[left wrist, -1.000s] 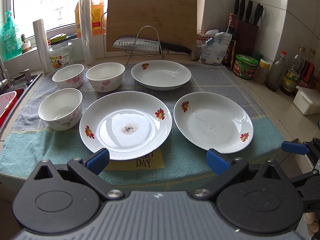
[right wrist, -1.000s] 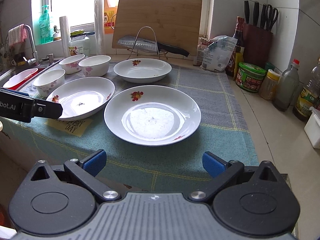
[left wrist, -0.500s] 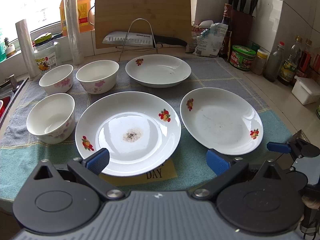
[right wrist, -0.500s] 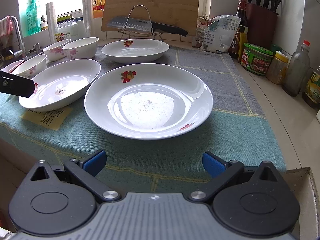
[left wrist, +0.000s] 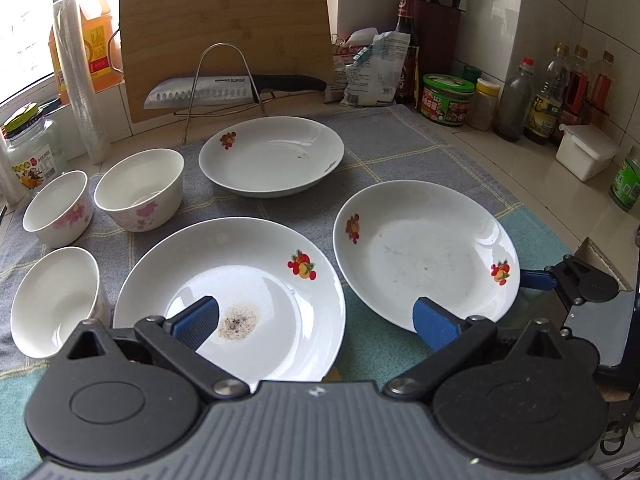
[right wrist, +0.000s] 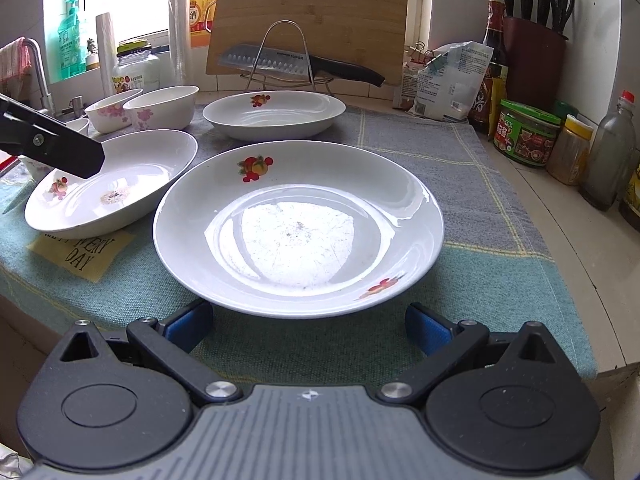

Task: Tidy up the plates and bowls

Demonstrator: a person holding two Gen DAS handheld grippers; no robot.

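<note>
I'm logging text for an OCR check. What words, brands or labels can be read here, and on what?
"SUPOR": on the knife blade in the wire rack.
"VERY DAY": on the yellow note lying on the cloth, its upper part hidden under the speckled plate.
"酒": on the orange bottle by the window.
Jar, bag and sauce bottle labels: too small or blurred to read.

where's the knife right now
The knife lies across the wire rack at the back of the counter, in front of the leaning cutting board and just behind the far plate.
</note>
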